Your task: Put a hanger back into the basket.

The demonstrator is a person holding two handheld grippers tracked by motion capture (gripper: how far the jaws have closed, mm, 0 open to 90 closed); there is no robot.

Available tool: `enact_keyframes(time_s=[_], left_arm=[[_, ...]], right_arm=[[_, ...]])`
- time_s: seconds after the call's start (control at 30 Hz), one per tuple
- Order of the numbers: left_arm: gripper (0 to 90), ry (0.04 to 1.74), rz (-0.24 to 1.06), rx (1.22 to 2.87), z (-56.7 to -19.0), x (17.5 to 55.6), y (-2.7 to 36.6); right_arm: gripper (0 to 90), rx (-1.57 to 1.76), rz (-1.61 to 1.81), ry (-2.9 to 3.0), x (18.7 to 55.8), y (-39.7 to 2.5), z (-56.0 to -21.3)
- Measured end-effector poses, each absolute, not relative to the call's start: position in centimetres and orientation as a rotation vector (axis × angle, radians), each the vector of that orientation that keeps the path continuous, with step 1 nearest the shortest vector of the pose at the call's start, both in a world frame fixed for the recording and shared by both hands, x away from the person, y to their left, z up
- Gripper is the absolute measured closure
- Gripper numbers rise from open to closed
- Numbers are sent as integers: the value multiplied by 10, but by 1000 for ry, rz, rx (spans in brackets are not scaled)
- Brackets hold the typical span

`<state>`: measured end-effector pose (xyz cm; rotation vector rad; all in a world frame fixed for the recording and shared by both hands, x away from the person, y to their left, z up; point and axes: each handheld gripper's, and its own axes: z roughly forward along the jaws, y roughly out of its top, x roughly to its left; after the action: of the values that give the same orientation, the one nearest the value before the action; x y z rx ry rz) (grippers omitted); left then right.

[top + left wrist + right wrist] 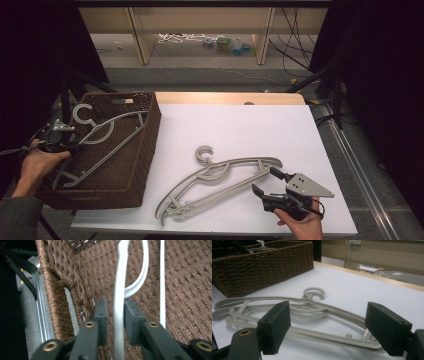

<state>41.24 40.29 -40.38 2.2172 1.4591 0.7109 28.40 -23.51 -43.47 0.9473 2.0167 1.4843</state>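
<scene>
The left claw [115,315] clamps a grey plastic hanger [120,290] inside the brown woven basket [145,145]. The right claw [327,327], jaws apart, straddles another grey hanger [294,306] on the white worktop [250,130]; closing likely comes next.

Bright overhead light on the white tabletop [240,125], dark surroundings, soft shadows. The left gripper view is blurred up close; overall grainy.
</scene>
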Motion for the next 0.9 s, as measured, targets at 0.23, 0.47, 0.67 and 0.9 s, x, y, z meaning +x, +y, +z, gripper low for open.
enact_keyframes(time_s=[0.23,0.47,0.67,0.9], left_arm=[[394,1617,719,2015,-399,407,408],[287,1610,721,1933,-382,403,402],[239,1504,728,1863,-371,396,378],[212,1385,744,1758,-358,380,335]], right_arm=[[215,955,1482,2019,284,-236,-434],[215,946,1504,2014,284,-234,-435],[215,946,1509,2011,284,-234,-435],[215,950,1487,2008,284,-236,-433]])
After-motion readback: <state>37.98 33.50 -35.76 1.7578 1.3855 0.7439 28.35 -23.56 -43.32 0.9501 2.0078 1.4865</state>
